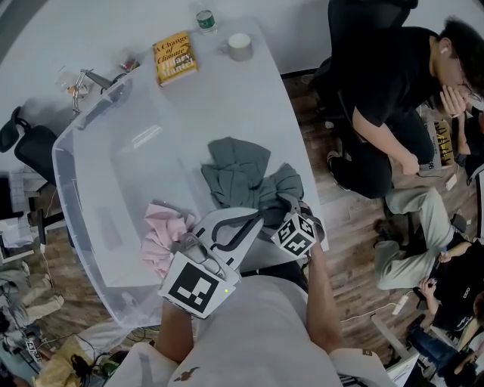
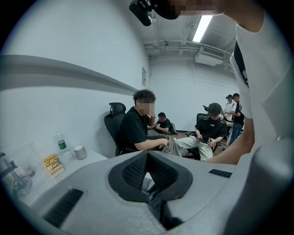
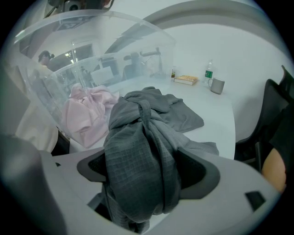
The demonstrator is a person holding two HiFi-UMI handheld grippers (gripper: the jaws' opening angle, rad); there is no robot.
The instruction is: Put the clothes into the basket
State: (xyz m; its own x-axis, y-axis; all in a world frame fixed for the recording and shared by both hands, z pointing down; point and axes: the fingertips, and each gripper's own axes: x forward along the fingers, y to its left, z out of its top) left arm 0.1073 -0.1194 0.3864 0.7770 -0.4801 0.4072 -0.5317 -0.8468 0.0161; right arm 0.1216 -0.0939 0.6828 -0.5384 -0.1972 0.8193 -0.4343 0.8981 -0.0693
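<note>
A clear plastic basket (image 1: pixel 83 132) stands on the left of the white table (image 1: pixel 249 98). A pink garment (image 1: pixel 166 236) lies bunched in its near corner, also seen through the wall in the right gripper view as the pink garment (image 3: pixel 89 110). On the table just right of the basket lies a grey garment (image 1: pixel 240 172). My right gripper (image 1: pixel 284 202) is shut on its near end, and the grey garment (image 3: pixel 138 137) fills the right gripper (image 3: pixel 142 176) between the pads. My left gripper (image 1: pixel 254 218) hovers beside it, shut and holding nothing, and this left gripper (image 2: pixel 148 178) points up into the room.
A yellow book (image 1: pixel 175 57), a grey mug (image 1: pixel 240 46) and a water bottle (image 1: pixel 206 20) stand at the table's far end. Small items (image 1: pixel 79 79) sit behind the basket. Seated people (image 1: pixel 386 98) are close off the table's right edge. An office chair (image 1: pixel 23 140) stands at the left.
</note>
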